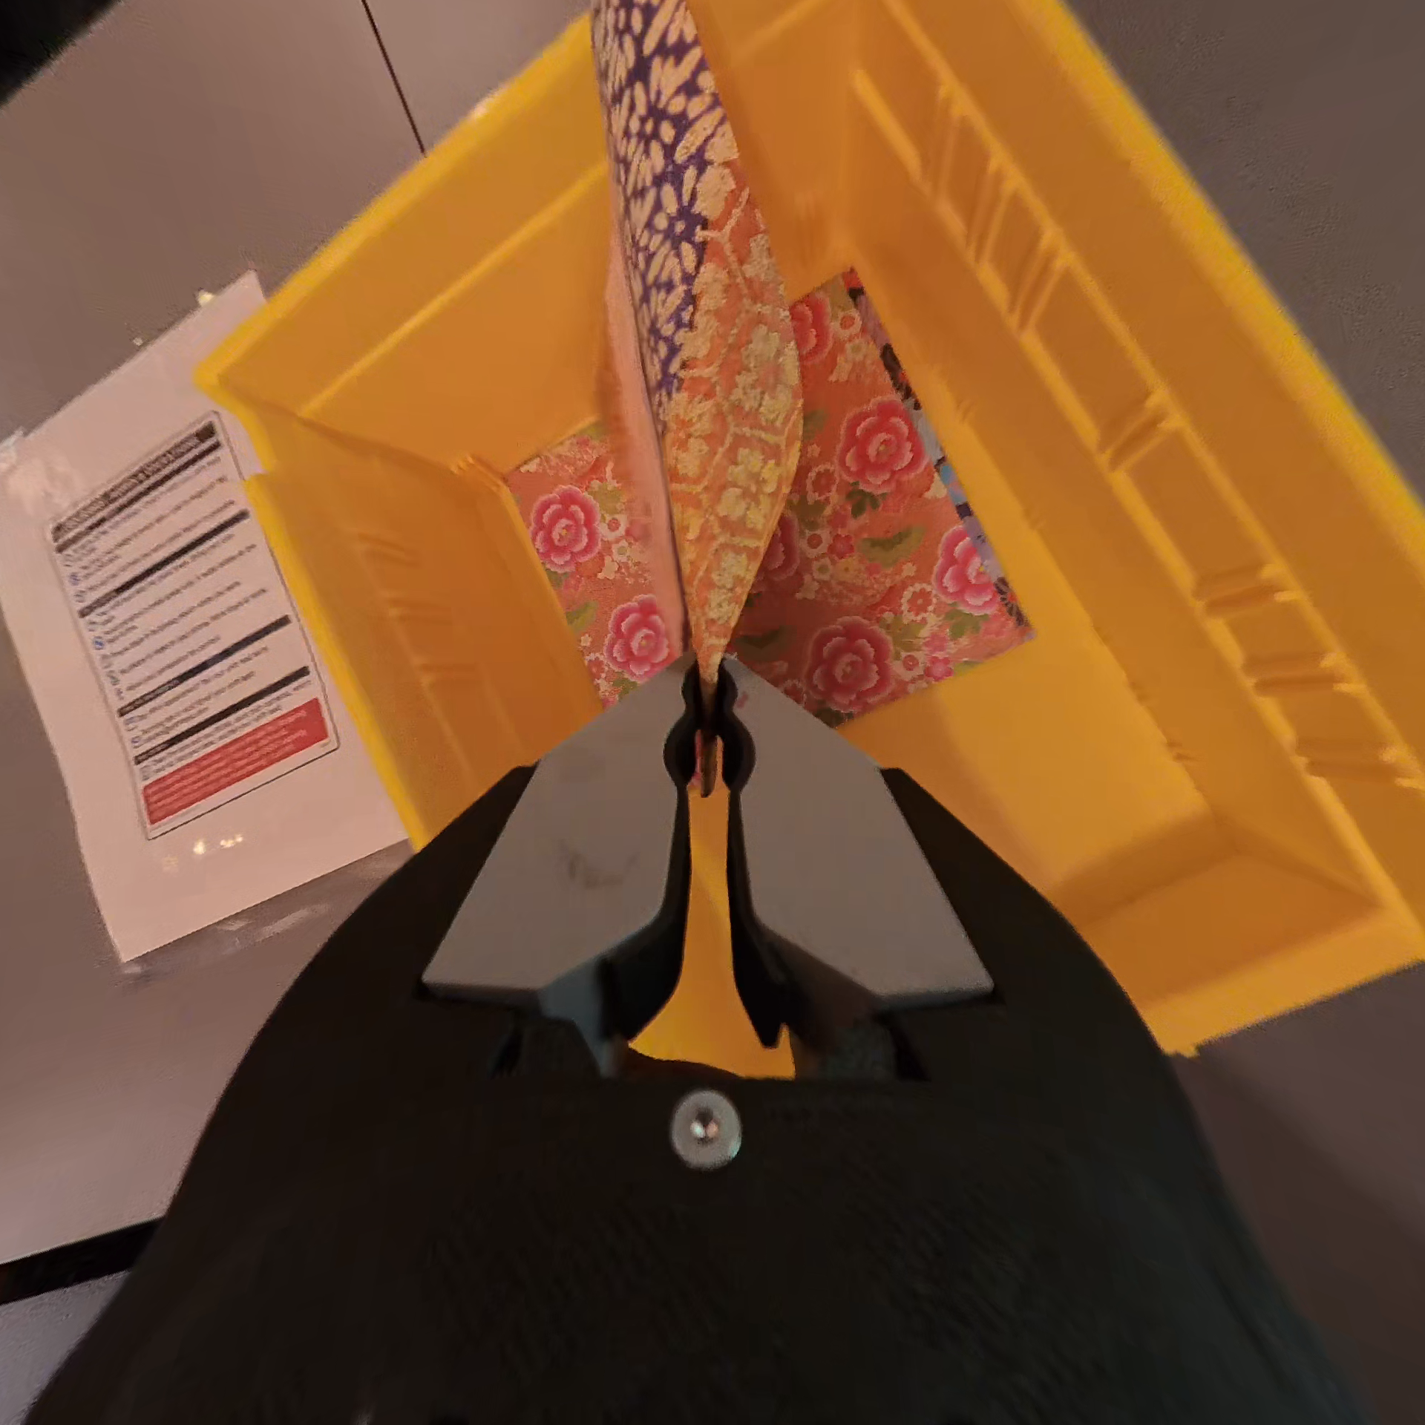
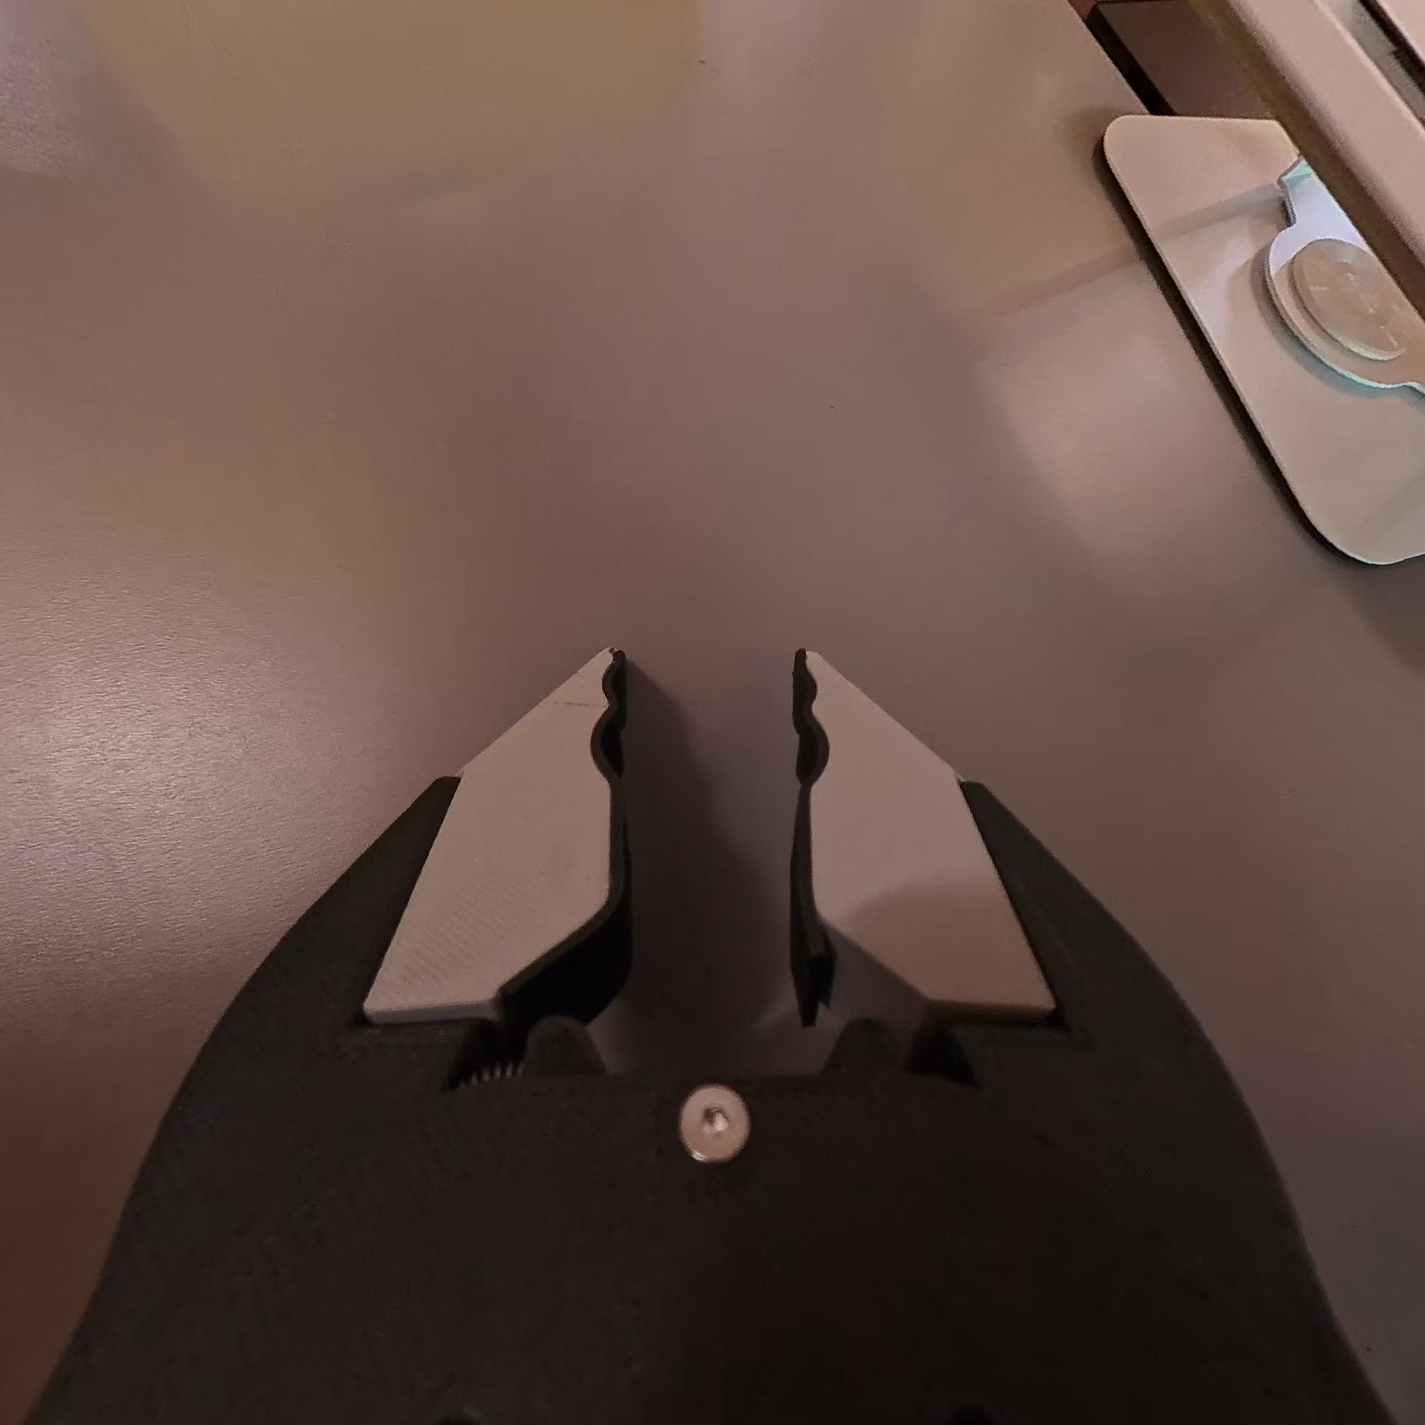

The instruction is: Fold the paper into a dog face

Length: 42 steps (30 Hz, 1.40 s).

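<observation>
Left claw (image 1: 705, 694) was closed tight on a corner of a patterned paper (image 1: 694, 324), the sheet pinched between the two grey fingers (image 1: 609, 840) and running away from the tips toward the top of the left wrist view. The paper showed a purple-and-cream print on the far part and an orange-and-cream lattice print near the claw; it was bowed, held over a yellow bin (image 1: 1118, 478). More sheets lay flat on the bin floor: the top one an orange floral sheet (image 1: 871, 540) with pink flowers, with a darker sheet edge (image 1: 906, 385) peeking out past its far side. The bin sat on a grey surface (image 1: 154, 231). A white printed sheet (image 1: 193, 609) with a red block lay on the surface just beside the bin's left wall.

Right claw (image 2: 709, 663) was open, a clear gap between its fingers (image 2: 532, 848), holding nothing, above the bare grey surface (image 2: 463, 385). A white flat stand base (image 2: 1203, 308) sat at the right edge, well apart from the claw, with a round disc (image 2: 1349, 308) on it
</observation>
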Motion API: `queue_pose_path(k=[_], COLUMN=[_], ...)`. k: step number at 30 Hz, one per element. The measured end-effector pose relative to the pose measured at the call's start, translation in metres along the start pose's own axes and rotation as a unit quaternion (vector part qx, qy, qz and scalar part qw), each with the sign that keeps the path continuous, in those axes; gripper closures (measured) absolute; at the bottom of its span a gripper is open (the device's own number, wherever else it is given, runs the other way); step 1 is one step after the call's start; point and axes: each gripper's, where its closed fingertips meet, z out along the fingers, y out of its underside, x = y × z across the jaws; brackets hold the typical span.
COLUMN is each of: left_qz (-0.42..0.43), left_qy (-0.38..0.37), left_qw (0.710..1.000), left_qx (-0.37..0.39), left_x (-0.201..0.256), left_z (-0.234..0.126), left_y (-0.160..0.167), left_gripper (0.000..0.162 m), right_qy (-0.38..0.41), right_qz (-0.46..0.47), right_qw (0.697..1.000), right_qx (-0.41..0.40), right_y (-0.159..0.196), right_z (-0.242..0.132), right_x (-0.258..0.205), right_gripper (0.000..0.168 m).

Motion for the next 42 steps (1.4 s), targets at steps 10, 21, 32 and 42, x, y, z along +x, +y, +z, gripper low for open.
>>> queue_pose_path(k=[10,21,32,42], left_qz=[0.065,0.014,-0.2,-0.203], left_qy=[0.063,0.369,0.588,0.583], left_qw=[0.991,0.867,0.658,0.67], left_qx=[0.101,0.334,0.426,0.413], left_x=[0.083,0.288,0.327,0.349], left_z=[-0.101,-0.186,-0.151,-0.129], left_y=[-0.063,-0.115,-0.082,-0.09], left_gripper=[0.162,0.159,0.162,0.162], right_qy=[-0.003,-0.094,-0.368,-0.399], right_qz=[0.0,0.057,0.199,0.235], right_qw=[1.0,0.987,0.868,0.824], right_qx=[0.015,0.119,0.267,0.327], right_y=[-0.007,-0.042,-0.086,-0.099], right_z=[-0.005,-0.039,-0.097,-0.118], right_x=[-0.003,-0.013,-0.04,-0.029], right_gripper=[0.127,0.116,0.102,0.123])
